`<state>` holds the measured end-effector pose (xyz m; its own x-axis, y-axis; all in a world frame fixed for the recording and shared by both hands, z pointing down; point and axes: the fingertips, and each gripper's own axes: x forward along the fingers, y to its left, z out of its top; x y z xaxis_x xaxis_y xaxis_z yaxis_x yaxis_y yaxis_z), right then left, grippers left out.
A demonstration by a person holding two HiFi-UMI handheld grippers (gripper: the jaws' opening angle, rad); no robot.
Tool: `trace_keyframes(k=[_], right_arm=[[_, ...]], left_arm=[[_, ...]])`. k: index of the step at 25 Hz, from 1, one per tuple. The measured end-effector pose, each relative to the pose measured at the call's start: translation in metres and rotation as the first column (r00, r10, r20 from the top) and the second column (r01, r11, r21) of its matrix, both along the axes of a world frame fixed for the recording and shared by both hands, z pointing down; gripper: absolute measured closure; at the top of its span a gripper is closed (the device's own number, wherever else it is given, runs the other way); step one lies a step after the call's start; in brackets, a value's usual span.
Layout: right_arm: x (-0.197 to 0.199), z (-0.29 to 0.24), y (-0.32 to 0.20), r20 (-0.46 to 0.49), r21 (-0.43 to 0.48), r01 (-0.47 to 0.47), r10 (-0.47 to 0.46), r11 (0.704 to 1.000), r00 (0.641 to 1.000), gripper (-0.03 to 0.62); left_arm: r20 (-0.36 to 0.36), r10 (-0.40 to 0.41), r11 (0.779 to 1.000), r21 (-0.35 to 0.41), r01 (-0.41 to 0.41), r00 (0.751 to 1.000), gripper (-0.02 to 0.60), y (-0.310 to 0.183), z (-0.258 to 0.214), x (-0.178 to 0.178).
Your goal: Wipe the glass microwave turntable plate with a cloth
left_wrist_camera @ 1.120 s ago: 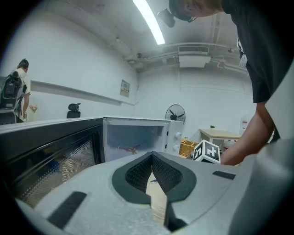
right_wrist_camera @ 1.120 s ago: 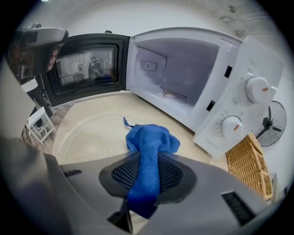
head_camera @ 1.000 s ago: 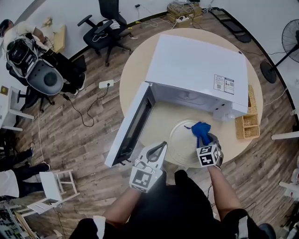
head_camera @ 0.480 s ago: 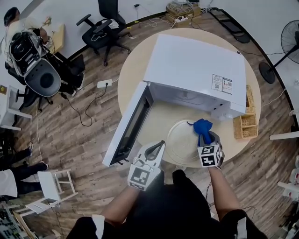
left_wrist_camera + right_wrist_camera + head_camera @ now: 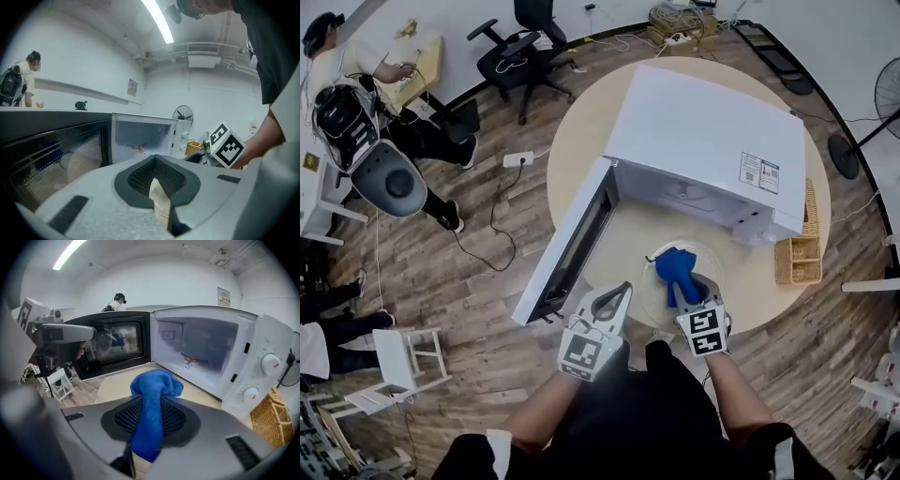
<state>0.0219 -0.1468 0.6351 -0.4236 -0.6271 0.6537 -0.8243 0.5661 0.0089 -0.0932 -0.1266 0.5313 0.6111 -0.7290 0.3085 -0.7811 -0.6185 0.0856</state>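
The glass turntable plate (image 5: 711, 266) lies on the round wooden table (image 5: 581, 141), in front of the open white microwave (image 5: 703, 141). My right gripper (image 5: 680, 281) is over the plate's left half, shut on a blue cloth (image 5: 673, 266) that bunches out past the fingertips. In the right gripper view the blue cloth (image 5: 153, 394) runs between the jaws of my right gripper (image 5: 152, 416), and the plate beneath is hidden. My left gripper (image 5: 626, 291) hovers at the table's front edge, left of the plate, shut and holding nothing. The left gripper (image 5: 155, 161) faces the microwave cavity.
The microwave door (image 5: 572, 239) stands swung open to the left, beside my left gripper. A wicker basket (image 5: 797, 258) sits on the table right of the microwave. On the floor beyond are an office chair (image 5: 525, 47), a white stool (image 5: 398, 366) and a person (image 5: 347, 70).
My right gripper has carried the blue cloth leftward across the plate, from its right side to its left half. The left gripper has stayed put.
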Motion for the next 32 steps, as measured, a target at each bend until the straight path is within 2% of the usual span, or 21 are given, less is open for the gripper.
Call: trace_keyframes(k=[7,15,24,32], right_arm=[[-0.050,0.021,0.028,-0.041,-0.021,0.208,-0.209,0.978,0.977,0.498],[-0.062,0.055,0.059,-0.091,-0.117,0.275,-0.286,0.954,0.954,0.497],[-0.046,0.069,0.064,-0.175,-0.130,0.265,-0.285,0.956,0.942,0.497],[-0.014,0.071,0.063,-0.197,-0.149,0.177,-0.205,0.973,0.959,0.497]], left_arm=[[0.003,-0.038,0.999,0.000,0.038,0.999,0.575,0.009,0.000,-0.014],[0.006,-0.049,0.999,-0.008,0.049,0.999,0.575,0.010,0.005,-0.022],[-0.004,-0.043,0.999,-0.023,0.043,0.999,0.575,0.011,0.009,-0.017],[0.007,-0.004,1.000,-0.019,0.004,1.000,0.575,0.009,0.011,-0.005]])
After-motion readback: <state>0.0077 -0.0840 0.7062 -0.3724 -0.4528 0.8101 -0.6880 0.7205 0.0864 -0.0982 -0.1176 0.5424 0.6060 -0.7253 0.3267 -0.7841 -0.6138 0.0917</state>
